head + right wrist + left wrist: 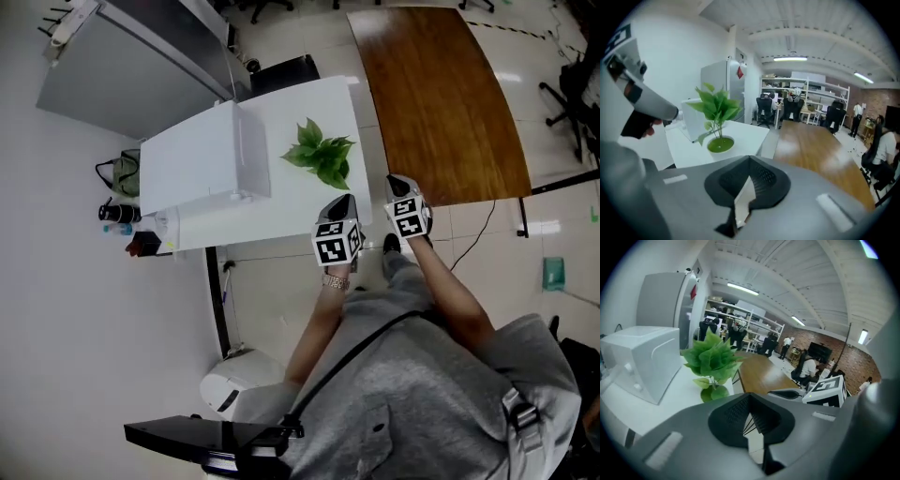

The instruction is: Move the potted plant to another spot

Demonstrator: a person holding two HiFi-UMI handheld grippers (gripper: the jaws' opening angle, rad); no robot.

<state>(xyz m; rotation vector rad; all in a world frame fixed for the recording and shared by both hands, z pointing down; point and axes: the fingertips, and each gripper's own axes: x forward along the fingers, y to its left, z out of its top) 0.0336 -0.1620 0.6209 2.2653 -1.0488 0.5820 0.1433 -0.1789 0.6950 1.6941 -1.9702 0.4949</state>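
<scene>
The potted plant (321,157) has broad green leaves and stands near the right edge of the white table (281,220). In the right gripper view its white pot (720,144) shows with a green top. In the left gripper view mostly its leaves (712,357) show. My left gripper (345,202) hovers at the table's front right corner, just short of the plant, jaws shut and empty. My right gripper (395,182) is beside the table over the floor, to the right of the plant, also shut on nothing. Neither gripper touches the plant.
A large white box-shaped appliance (202,159) fills the table's left part. A brown wooden table (441,94) adjoins on the right. Small bottles (120,214) sit at the far left, a grey cabinet (112,75) behind. A white bin (230,380) is on the floor. People stand far off (790,105).
</scene>
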